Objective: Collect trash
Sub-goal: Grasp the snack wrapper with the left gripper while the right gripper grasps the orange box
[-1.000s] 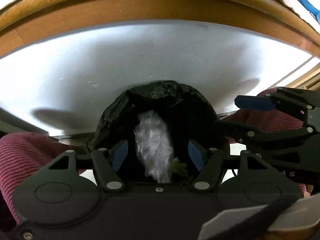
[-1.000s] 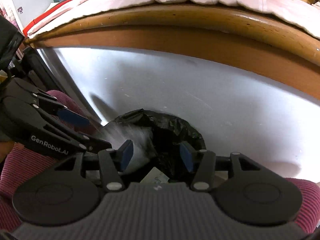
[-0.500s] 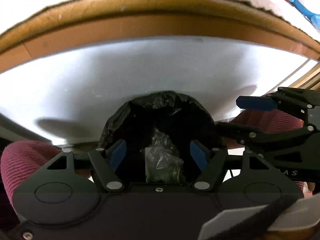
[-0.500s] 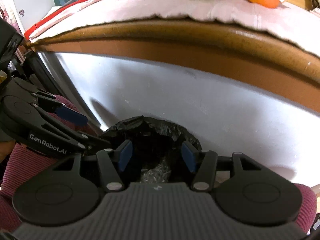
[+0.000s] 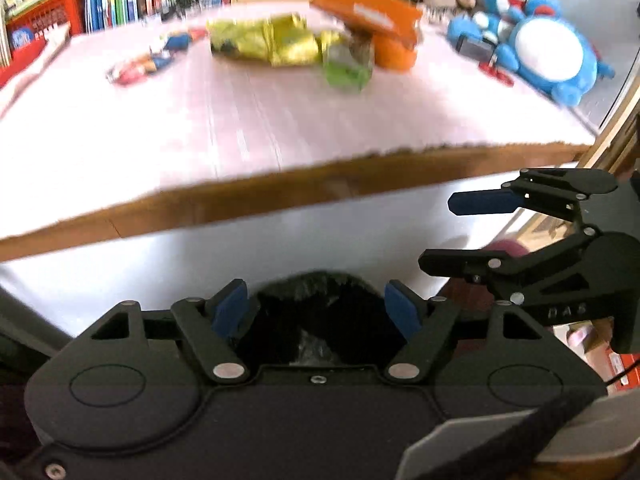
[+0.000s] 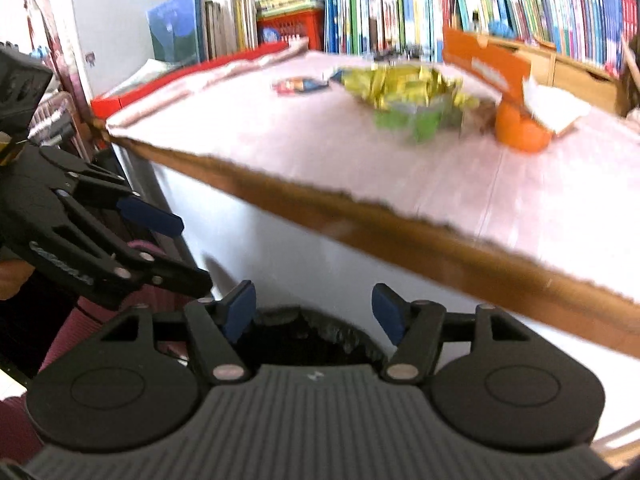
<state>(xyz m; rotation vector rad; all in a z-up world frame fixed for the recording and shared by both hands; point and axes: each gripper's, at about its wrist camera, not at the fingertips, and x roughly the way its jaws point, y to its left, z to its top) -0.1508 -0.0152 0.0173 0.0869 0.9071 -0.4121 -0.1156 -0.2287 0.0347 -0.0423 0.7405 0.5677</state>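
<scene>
Both tongs, left tongs [image 5: 318, 312] and right tongs [image 6: 314, 314], stand wide and empty, jaws just opened, above the black-lined bin [image 5: 316, 320]. The crumpled yellow foil wrapper [image 5: 268, 42] lies ahead on the pink-covered counter [image 5: 200, 128], long axis crosswise, roughly equidistant.

tongs [image 5: 316, 312]: black, blue pads | silver pivot screws | maroon ribbed clothing [image 6: 64, 340]

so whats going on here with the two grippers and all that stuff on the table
A person is clearing trash with a gripper in each hand. Both the left gripper and right gripper have open, empty jaws that have just been opening, above a bin lined with a black bag holding clear plastic. Yellow wrappers, a green cup and other litter wait on the table.
</scene>
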